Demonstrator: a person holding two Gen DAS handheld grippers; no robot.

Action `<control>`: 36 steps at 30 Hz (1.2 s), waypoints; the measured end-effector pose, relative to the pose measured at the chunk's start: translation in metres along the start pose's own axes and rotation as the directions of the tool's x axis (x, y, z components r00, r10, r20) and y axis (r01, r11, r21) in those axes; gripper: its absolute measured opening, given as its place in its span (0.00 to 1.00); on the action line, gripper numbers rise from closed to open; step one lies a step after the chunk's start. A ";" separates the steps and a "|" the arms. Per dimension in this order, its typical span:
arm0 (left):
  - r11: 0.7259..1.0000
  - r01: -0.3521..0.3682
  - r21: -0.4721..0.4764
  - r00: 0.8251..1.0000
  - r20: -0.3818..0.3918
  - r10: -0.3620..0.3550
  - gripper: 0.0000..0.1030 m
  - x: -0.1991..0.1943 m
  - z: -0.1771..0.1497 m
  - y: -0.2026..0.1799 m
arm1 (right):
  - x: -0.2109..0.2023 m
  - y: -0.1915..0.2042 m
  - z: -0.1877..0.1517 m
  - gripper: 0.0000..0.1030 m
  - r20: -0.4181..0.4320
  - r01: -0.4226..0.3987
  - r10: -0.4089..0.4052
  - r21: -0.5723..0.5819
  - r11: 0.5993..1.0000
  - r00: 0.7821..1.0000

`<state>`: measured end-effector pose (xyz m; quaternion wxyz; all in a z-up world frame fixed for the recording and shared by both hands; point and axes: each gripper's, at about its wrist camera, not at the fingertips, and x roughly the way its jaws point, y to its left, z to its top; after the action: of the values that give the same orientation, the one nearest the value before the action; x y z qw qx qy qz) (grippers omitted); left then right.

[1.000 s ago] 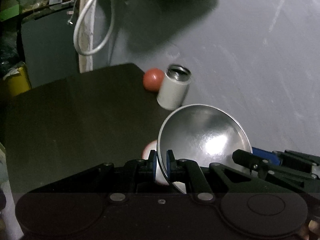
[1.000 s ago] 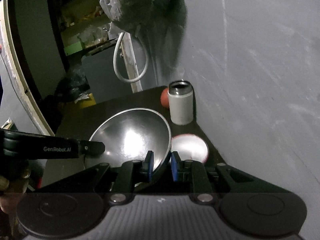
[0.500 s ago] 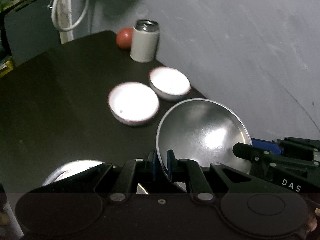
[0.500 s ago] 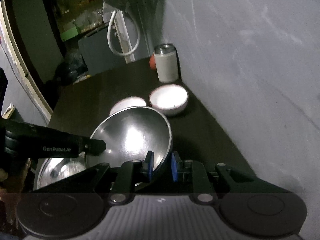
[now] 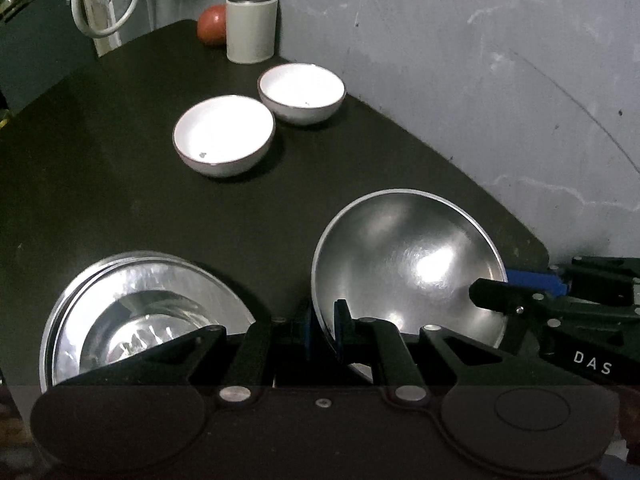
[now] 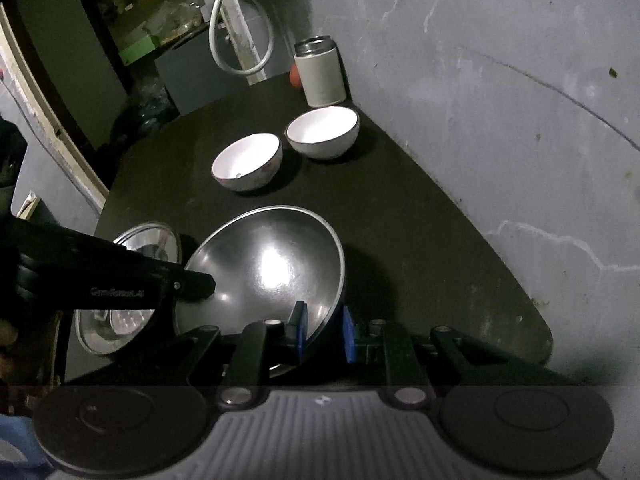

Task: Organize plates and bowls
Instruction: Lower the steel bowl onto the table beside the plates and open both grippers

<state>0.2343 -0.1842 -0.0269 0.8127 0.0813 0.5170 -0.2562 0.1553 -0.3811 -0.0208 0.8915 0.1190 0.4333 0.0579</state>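
While both claws pinched steel bowl (image 5: pixel 408 264) rim, L claw (image 5: pixel 323 330) & R claw (image 6: pixel 322 334) held it tilted over worktop (image 5: pixel 120 200), w/ 2 white bowls (image 5: pixel 224 134) behind.

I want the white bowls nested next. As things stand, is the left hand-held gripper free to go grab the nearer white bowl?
Probably not yet. The left hand-held gripper is shut on the steel bowl's rim, shared with the right hand-held gripper. The table toward the nearer white bowl looks open.

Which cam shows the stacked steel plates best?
Left wrist: the shiny stacked steel plates show nested rims and centre, only the near edge hidden by the claw. Right wrist: the stack is largely blocked by the left claw.
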 end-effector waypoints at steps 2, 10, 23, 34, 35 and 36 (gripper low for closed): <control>1.000 -0.006 -0.001 1.000 -0.005 0.006 0.11 0.002 -0.001 -0.001 | 0.003 0.000 0.002 0.21 -0.002 -0.007 0.007 -0.005 1.000 1.000; 0.999 -0.034 0.024 0.999 -0.005 0.034 0.13 0.002 0.000 -0.003 | 0.007 -0.002 -0.002 0.25 0.027 -0.044 0.044 0.014 0.999 0.999; 0.992 -0.101 0.076 0.988 0.121 0.092 0.68 -0.031 -0.003 0.002 | -0.003 0.001 -0.003 0.66 0.125 0.027 -0.036 0.073 0.997 0.991; 0.993 -0.090 0.073 0.958 0.279 0.066 0.92 -0.071 -0.010 0.024 | -0.026 0.036 -0.002 0.91 0.201 0.115 -0.131 0.091 0.989 0.971; 0.994 -0.085 0.072 0.955 0.289 0.061 0.92 -0.074 -0.012 0.027 | -0.029 0.041 -0.003 0.93 0.205 0.124 -0.141 0.094 0.988 0.969; 0.994 -0.080 0.072 0.954 0.294 0.056 0.93 -0.078 -0.014 0.029 | -0.031 0.045 -0.004 0.95 0.207 0.132 -0.150 0.099 0.986 0.967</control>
<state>0.2110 -0.1279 0.0316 0.8843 0.0942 0.3772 -0.2586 0.1331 -0.3434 0.0121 0.9289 0.1308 0.3444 -0.0371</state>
